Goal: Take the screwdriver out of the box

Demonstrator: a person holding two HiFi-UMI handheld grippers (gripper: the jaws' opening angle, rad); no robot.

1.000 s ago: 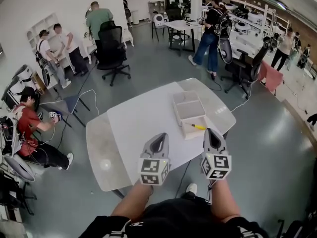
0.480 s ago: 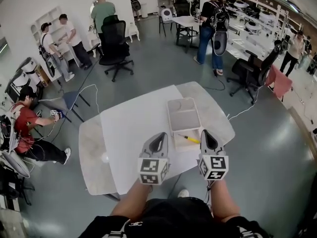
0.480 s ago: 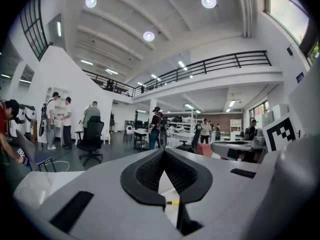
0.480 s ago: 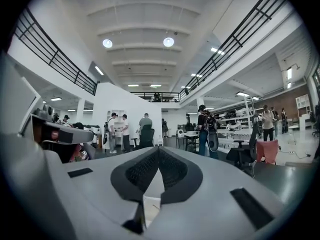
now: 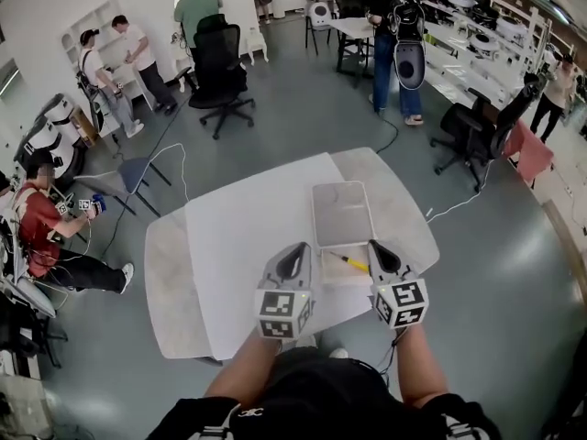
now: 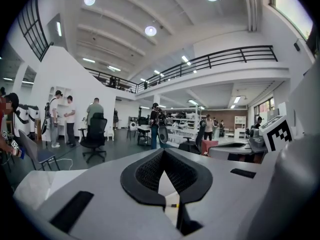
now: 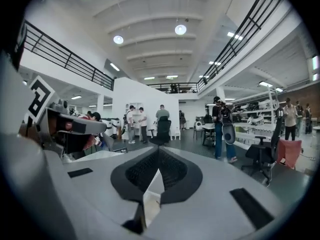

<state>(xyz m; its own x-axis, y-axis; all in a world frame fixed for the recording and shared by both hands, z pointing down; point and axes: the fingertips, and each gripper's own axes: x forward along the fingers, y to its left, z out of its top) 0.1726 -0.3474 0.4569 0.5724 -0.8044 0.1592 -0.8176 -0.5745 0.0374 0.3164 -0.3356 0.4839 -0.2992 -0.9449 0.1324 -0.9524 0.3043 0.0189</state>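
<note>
A white two-part box [image 5: 315,214] lies on the white table [image 5: 238,236]. Its far half looks flat and grey. In its near half lies a yellow-handled screwdriver [image 5: 348,262]. My left gripper [image 5: 296,249] hovers over the table just left of that near half, shut and empty. My right gripper [image 5: 377,247] hangs at the box's near right corner, shut too, with nothing in it. In the left gripper view the left gripper [image 6: 163,151] points level across the room, and a yellow bit of the screwdriver [image 6: 173,205] shows through the gap under its tips. The right gripper [image 7: 159,149] looks the same way.
The table's near edge is right under my grippers. A black office chair [image 5: 221,70] stands beyond the table, another chair [image 5: 473,127] at the right. Several people stand at the back, one person [image 5: 41,232] sits at the left. Cables run over the grey floor.
Both grippers have moved forward over the table's near edge, closer to the box's near half. Both stayed shut. The screwdriver has not moved.
</note>
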